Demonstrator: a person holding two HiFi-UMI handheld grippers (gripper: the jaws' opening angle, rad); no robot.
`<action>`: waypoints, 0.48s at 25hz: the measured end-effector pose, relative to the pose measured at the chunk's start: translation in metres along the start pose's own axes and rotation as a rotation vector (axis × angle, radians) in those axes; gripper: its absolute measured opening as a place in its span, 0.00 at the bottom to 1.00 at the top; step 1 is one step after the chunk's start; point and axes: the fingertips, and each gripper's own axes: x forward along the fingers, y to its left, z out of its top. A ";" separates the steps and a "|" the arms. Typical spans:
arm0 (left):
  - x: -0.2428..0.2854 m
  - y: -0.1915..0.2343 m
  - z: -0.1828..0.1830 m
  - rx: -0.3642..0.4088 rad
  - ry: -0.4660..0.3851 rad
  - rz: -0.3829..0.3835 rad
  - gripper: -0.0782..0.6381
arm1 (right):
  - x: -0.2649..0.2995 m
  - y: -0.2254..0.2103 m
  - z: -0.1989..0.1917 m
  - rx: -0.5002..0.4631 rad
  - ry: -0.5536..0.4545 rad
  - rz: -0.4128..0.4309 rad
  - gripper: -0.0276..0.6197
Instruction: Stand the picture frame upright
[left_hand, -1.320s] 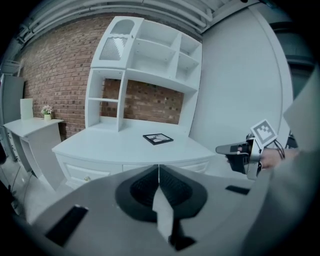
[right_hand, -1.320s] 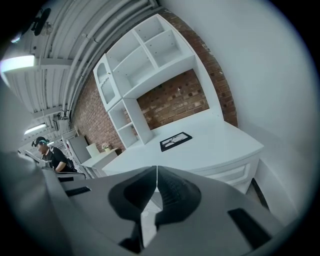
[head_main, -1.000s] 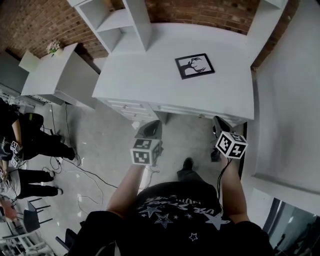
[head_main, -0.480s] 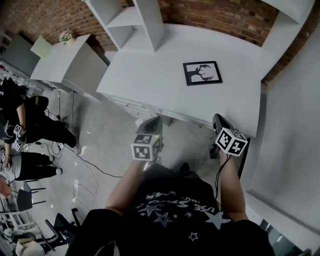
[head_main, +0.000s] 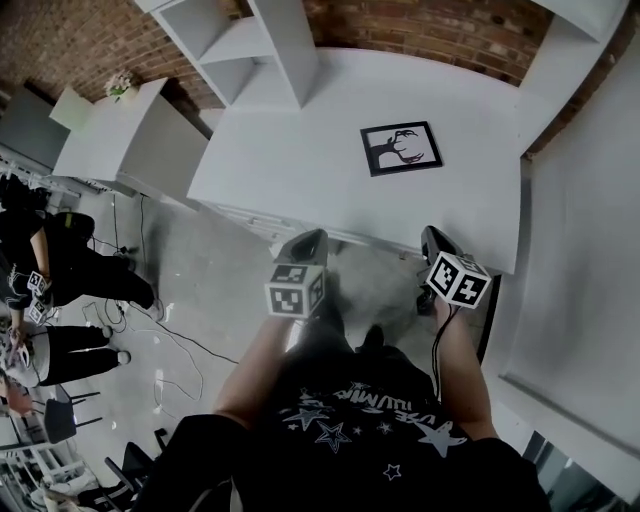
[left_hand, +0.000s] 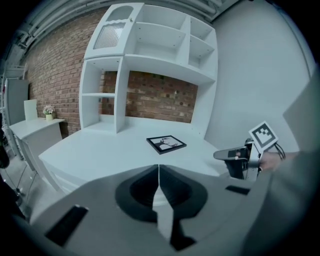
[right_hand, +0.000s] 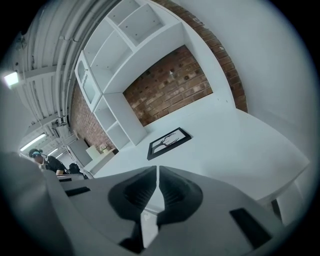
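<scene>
What could go wrong starts on the left. My left claw (head_main: 308, 242) has its jaws pressed together with nothing between them. If I bring it in like that, it can only shove the picture frame (head_main: 401, 148). The frame lies flat, face up, toward the back right of the white surface (head_main: 290, 150), well apart from both claws. A flat frame offers only a thin edge, so a push could slide it toward the brick wall (head_main: 440, 35) or the side panel (head_main: 545, 60) rather than lift it. Any stand on its back is hidden from me, and it might fold or fail to catch and let the frame drop again. My right claw (head_main: 437, 242) is likewise closed and empty, so I judge that both need opening before contact. As for pose, the two claws hang side by side just off the near edge of the surface. Each points forward and tilts somewhat downward toward the frame.
</scene>
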 end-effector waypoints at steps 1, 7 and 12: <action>0.005 0.003 0.002 0.004 0.000 -0.009 0.13 | 0.004 0.000 -0.001 -0.002 0.005 -0.010 0.07; 0.037 0.027 0.015 0.009 0.013 -0.072 0.13 | 0.034 0.003 0.000 0.012 0.044 -0.075 0.07; 0.068 0.054 0.030 0.021 0.038 -0.125 0.13 | 0.067 0.008 0.004 0.076 0.066 -0.142 0.07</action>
